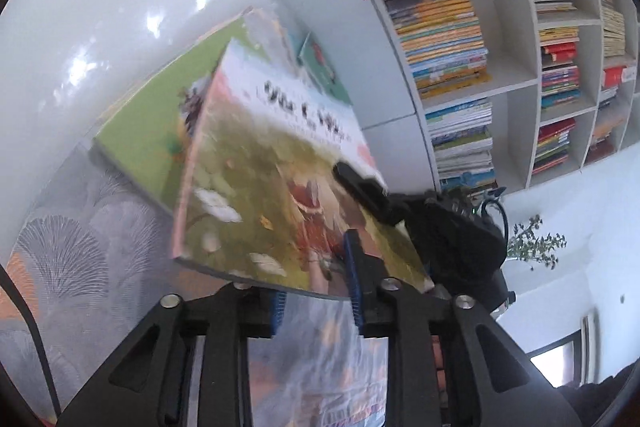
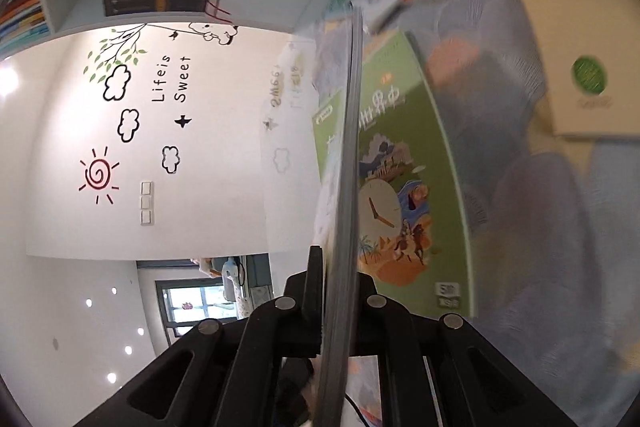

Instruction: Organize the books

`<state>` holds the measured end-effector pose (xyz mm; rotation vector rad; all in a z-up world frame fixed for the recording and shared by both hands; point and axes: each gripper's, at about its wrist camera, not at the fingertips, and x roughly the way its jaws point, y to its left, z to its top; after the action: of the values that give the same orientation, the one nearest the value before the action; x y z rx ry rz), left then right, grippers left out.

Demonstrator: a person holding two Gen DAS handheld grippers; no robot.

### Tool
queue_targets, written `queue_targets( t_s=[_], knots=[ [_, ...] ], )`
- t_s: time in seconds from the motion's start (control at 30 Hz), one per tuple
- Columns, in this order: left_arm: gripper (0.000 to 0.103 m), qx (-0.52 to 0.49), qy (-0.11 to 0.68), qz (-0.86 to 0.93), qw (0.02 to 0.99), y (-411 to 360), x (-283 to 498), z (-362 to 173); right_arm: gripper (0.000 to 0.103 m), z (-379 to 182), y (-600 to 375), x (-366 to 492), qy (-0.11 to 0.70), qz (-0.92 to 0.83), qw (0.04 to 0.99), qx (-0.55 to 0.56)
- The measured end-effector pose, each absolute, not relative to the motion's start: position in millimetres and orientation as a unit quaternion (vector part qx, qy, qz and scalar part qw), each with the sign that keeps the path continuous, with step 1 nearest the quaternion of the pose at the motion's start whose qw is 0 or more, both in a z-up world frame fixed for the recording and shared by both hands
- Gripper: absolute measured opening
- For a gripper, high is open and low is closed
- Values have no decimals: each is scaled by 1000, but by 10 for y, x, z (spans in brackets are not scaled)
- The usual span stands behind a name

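Observation:
A thin picture book (image 1: pixel 272 195) with an autumn-coloured cover hangs tilted in the air above the cloth. My left gripper (image 1: pixel 314 267) straddles its near edge, one blue pad (image 1: pixel 354 267) over the cover and the other under the book; the gap looks wider than the book, so the jaws stand open around it. My right gripper (image 1: pixel 360 183) clamps the far edge. In the right wrist view the same book (image 2: pixel 344 167) shows edge-on, and the right gripper (image 2: pixel 340 267) is shut on it. A green book with a clock picture (image 2: pixel 404 187) lies flat below, also visible as the green book (image 1: pixel 148 131).
A white bookshelf (image 1: pixel 516 83) packed with stacked books fills the upper right. More loose books (image 1: pixel 320 63) lie beyond the green one, and a beige book with a green circle (image 2: pixel 580 79) lies nearby. A grey patterned cloth (image 1: pixel 80 227) covers the surface. A small plant (image 1: pixel 536 247) stands at right.

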<state>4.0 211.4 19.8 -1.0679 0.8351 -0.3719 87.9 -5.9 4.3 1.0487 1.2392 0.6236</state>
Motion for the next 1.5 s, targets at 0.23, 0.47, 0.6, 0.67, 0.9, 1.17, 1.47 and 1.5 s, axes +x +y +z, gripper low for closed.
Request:
queue_targets(
  t_s=[0.23, 0.47, 0.6, 0.67, 0.9, 1.17, 1.47, 1.5],
  knots=[
    [28, -565, 407, -157, 700, 2349, 131, -177, 7, -167, 72, 874, 553, 262, 634, 473],
    [29, -576, 425, -129, 686, 2406, 227, -303, 7, -358, 132, 912, 569, 236, 621, 485],
    [29, -563, 433, -123, 693, 2402, 289, -259, 7, -379, 118, 918, 567, 230, 620, 491],
    [29, -556, 437, -120, 697, 2401, 326, -233, 7, -378, 115, 933, 567, 225, 616, 499],
    [29, -547, 442, -104, 704, 2460, 389, -217, 9, -448, 115, 992, 572, 216, 605, 510],
    [28, -499, 444, -76, 740, 2522, 227, -109, 92, -418, 99, 1003, 560, 215, 575, 556],
    [102, -205, 403, 115, 885, 2530, -320, 529, 103, -418, -416, 577, 540, 158, 481, 673],
    [102, -177, 400, 117, 892, 2509, -338, 600, 103, -427, -537, 482, 531, 149, 473, 687]
  ],
)
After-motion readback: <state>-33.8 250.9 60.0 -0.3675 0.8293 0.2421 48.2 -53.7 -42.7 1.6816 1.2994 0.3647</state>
